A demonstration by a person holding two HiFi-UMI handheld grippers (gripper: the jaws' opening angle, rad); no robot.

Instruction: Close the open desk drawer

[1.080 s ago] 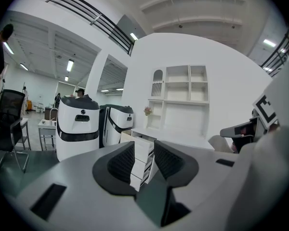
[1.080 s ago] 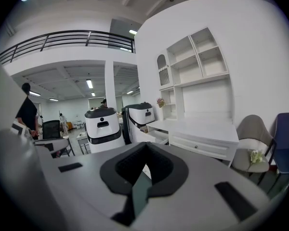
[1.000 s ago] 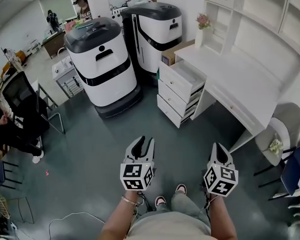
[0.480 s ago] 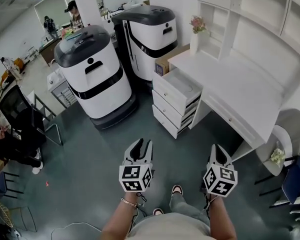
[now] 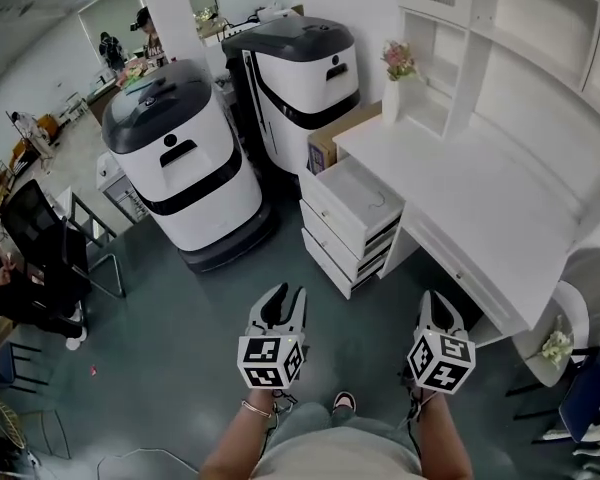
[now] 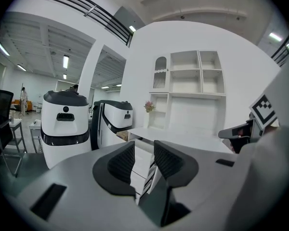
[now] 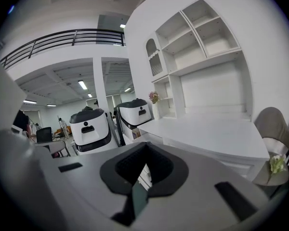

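Left gripper gapes empty, right gripper is closed on nothing, and the pulled-out top drawer of the white desk sits well ahead, where an off-centre push could jam it.

Grey left gripper and right gripper have black jaws and black-and-white marker cubes; behind the left cube, a thin bracelet, grey trousers, a pink-edged shoe.

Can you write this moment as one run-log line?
top drawer: open, untouched | left gripper: open, empty | right gripper: shut, empty | desk: ahead
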